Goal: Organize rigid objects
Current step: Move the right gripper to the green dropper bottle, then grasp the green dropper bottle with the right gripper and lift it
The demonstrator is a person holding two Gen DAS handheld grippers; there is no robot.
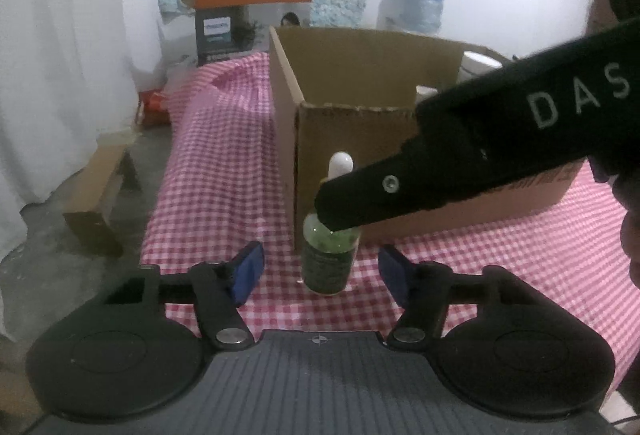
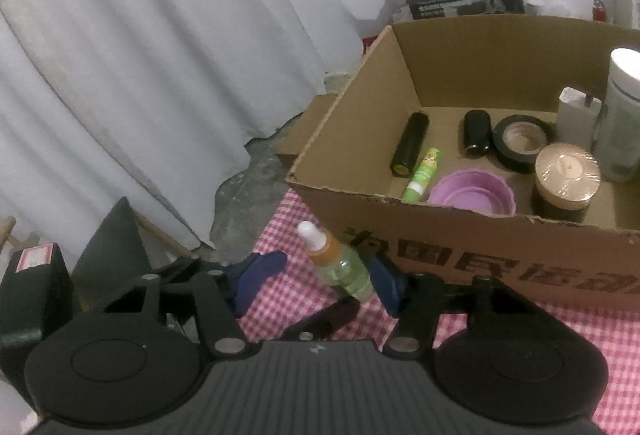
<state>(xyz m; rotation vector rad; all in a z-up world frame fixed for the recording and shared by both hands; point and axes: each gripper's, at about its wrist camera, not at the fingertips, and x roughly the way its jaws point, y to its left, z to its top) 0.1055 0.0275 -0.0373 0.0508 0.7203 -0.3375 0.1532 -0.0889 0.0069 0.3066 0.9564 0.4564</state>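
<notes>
Dropper bottle (image 1: 329, 255) upright on checked tablecloth (image 1: 224, 171) near its front-left corner, beside cardboard box (image 1: 360, 139), between both parted, ungripping grippers, left gripper (image 1: 322, 273), right gripper (image 2: 325, 277).

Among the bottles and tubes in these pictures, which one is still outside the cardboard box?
The green dropper bottle with the white tip: it stands on the checked cloth before the cardboard box; the others are inside it.
</notes>
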